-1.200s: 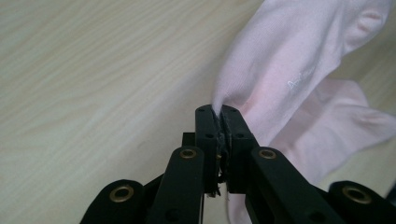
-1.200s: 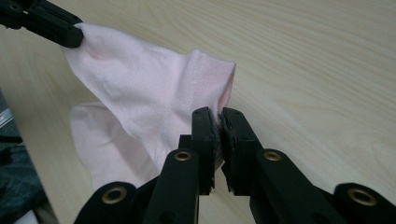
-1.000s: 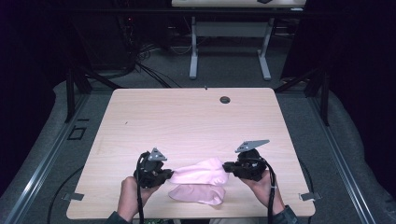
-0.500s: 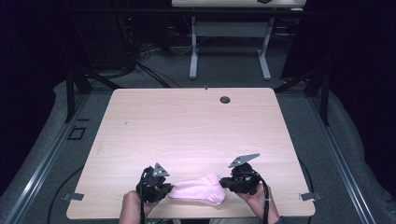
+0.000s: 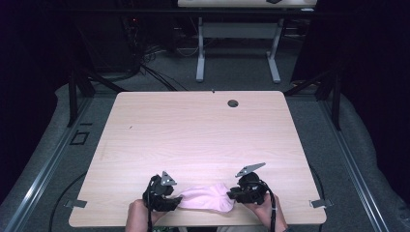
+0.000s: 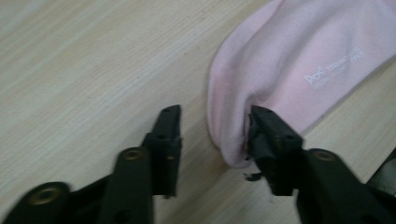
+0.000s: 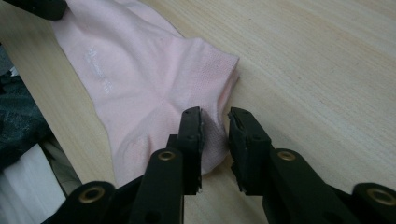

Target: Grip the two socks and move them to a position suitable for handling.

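While the pink sock (image 5: 207,198) is laid flat on the wooden surface (image 5: 193,135), close to its near edge and roughly midway between the two near corners, it is flanked by both tools. The left hand-held gripper (image 5: 175,202) is seen at the sock's left end, the right hand-held gripper (image 5: 232,194) at its right end, each held by a hand (image 5: 138,215) coming in over the near edge.

In the left gripper view, the left hand-held gripper (image 6: 215,126) is shown with its jaws parted to a middling gap, having just been opening. The sock's rounded end (image 6: 280,70) is seen between them; the right-hand jaw is touched by the fabric, the other jaw is set on bare wood, apart from the cloth. No squeeze is seen.

In the right gripper view, the right hand-held gripper (image 7: 215,123) is shown with a narrow gap, its jaws having just been opening a little. A bit of the sock's ribbed cuff (image 7: 219,70) is seen between them, but the pads are not pressed together on it. Small white print (image 7: 98,70) is visible on the sock.

A round dark grommet (image 5: 233,103) is seen near the surface's far edge, well apart from the sock.
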### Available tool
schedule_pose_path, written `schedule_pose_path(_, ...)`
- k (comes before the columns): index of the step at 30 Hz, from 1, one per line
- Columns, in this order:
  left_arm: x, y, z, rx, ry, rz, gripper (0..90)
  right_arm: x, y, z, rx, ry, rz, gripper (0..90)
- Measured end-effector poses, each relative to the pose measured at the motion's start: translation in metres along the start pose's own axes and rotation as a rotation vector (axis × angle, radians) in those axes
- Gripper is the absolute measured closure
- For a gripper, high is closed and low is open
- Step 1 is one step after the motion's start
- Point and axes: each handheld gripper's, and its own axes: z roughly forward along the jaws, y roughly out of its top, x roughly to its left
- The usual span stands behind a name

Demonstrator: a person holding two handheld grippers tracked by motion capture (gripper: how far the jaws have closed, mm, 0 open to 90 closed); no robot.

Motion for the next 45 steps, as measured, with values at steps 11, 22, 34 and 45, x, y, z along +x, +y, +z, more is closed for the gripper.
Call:
schedule_pose_path(11,0.019,-0.001,-0.024,-0.089,0.050,-0.044,15.2,-0.006,-0.003,-0.030,-0.154,-0.034,-0.002,35.9)
schedule_pose_path(22,0.043,-0.009,-0.050,-0.153,0.116,-0.101,7.3,-0.016,-0.009,-0.057,-0.242,-0.115,-0.006,16.0)
schedule_pose_path(34,0.076,-0.035,-0.061,-0.182,0.199,-0.209,0.3,-0.046,-0.029,-0.078,-0.276,-0.206,0.081,0.0)
schedule_pose_path(45,0.109,-0.075,-0.042,-0.149,0.261,-0.330,0.2,-0.087,-0.063,-0.076,-0.248,-0.325,0.182,0.0)
